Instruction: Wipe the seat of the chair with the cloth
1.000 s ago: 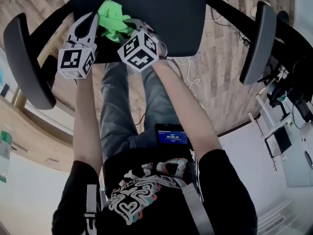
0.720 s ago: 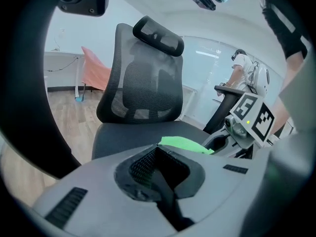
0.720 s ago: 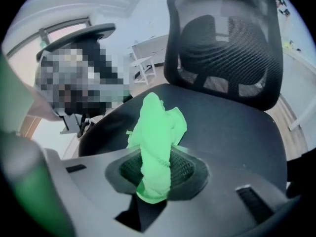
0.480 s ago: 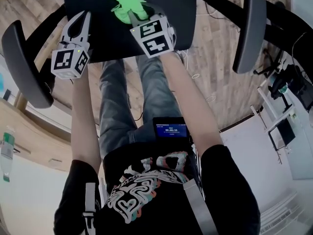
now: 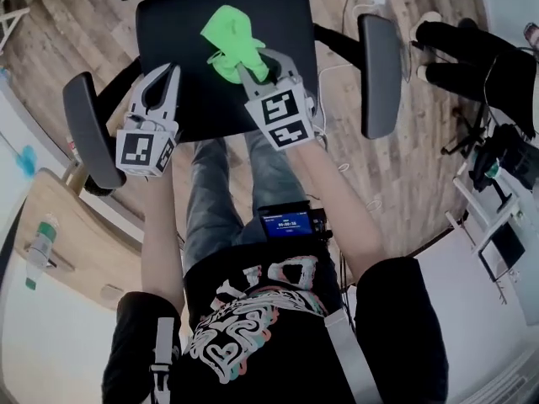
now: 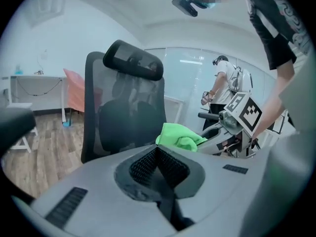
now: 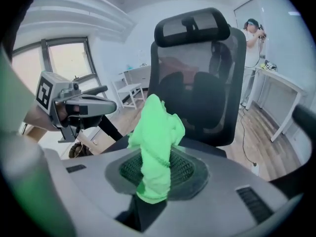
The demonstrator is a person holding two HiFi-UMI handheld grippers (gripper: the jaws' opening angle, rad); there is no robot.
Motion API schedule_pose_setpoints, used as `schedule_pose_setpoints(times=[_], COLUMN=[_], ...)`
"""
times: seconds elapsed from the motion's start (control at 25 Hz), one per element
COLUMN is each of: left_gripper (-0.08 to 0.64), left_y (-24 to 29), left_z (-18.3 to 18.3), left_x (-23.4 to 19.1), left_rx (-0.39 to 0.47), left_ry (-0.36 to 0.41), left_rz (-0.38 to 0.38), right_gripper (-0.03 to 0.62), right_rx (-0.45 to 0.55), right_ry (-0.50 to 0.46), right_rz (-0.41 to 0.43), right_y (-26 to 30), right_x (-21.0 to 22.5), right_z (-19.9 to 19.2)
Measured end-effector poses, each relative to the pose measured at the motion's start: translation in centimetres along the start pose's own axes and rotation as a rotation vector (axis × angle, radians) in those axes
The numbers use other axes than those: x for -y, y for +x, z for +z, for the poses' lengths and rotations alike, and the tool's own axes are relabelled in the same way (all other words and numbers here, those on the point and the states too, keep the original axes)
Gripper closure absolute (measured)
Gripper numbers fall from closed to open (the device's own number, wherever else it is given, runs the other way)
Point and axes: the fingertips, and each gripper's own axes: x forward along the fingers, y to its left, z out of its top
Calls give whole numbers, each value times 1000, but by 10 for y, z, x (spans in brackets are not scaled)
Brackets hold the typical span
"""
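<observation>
I am stretching my bare forearms (image 5: 335, 196) down and forward, past my knees, toward the front edge of the black padded chair seat (image 5: 181, 32). My left gripper (image 5: 162, 81) is hovering at the seat's front left corner, its fingers pressed together with nothing between them. My right gripper (image 5: 255, 61) is angling in toward the seat's middle, its fingers pinching the bright green crumpled cloth (image 5: 229, 34). The cloth is bunching up out of the pads and lying on the middle of the seat, with the black mesh backrest (image 7: 197, 78) standing beyond it.
</observation>
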Motion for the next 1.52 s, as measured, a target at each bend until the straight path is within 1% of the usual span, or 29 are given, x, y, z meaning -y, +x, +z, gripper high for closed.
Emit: schedule_pose_setpoints(times=[0.2,0.28,0.48,0.64,0.84,1.0,1.12,1.2,1.36,1.52], left_gripper=[561,561,561,561,561,561,561,561,561,561], left_y=[-20,-30,-66,-99,-133,-155,-175,-186,-199,-210], left_z=[77,104,166,220,275,305,320,328,338,347], left_x=[6,9,20,14,16,28,33,36,40,42], left_rx=[81,108,161,213,269,318,342,345,334,373], left_ry=[28,45,122,167,205,254,285,278,229,247], left_rz=[37,49,56,79,103,103,102,99,92,92], right_gripper=[494,494,494,494,494,494,494,494,494,494], right_rx=[102,147,258,294,364,440,494,502,521,569], right_ry=[-16,-38,-87,-103,-163,-158,-148,-141,-116,-126], right_rz=[-34,-46,-103,-135,-178,-200,-210,-222,-236,-277], right_y=[-55,-78,-140,-185,-237,-274,-295,-308,-327,-335], right_x=[14,17,18,14,6,-7,-20,-27,-34,-39], right_z=[62,85,133,175,224,253,267,274,280,283])
